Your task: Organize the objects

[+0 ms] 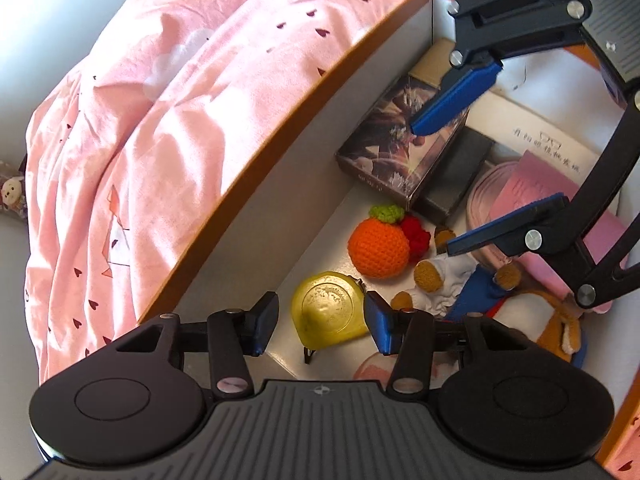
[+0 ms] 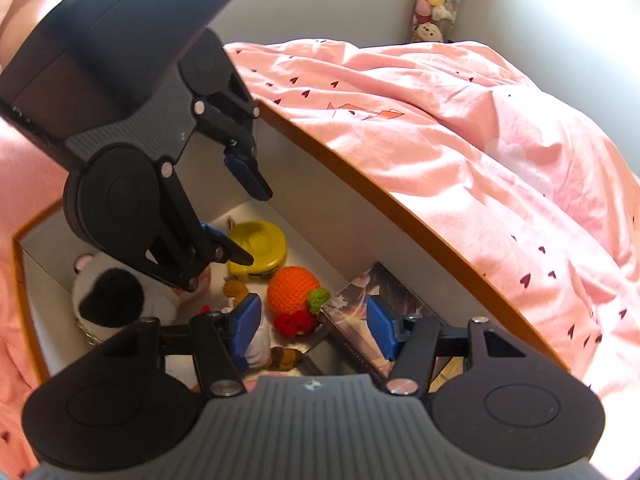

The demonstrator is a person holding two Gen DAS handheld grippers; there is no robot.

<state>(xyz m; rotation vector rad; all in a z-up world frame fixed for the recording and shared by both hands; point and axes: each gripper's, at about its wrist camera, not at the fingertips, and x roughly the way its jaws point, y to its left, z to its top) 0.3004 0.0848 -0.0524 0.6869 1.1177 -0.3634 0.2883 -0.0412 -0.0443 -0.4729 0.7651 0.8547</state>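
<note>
An orange-rimmed white box (image 1: 280, 168) sits on a pink bed and holds several objects. My left gripper (image 1: 322, 326) is open just above a yellow tape measure (image 1: 330, 312), one finger on each side, not touching. My right gripper (image 2: 312, 330) is open and empty over a crocheted orange (image 2: 292, 290) and a dark printed card box (image 2: 384, 304). The crocheted orange (image 1: 378, 248), the card box (image 1: 400, 152) and the right gripper (image 1: 432, 188) show in the left wrist view. The tape measure (image 2: 258, 250) and left gripper (image 2: 256, 226) show in the right wrist view.
The box also holds a small bear doll (image 1: 452, 280), a black-and-white plush (image 2: 108, 300), a pink paper (image 1: 532, 196), a white glasses case (image 1: 536, 136) and a grey block (image 1: 456, 176). The pink duvet (image 2: 460, 128) surrounds the box (image 2: 360, 184).
</note>
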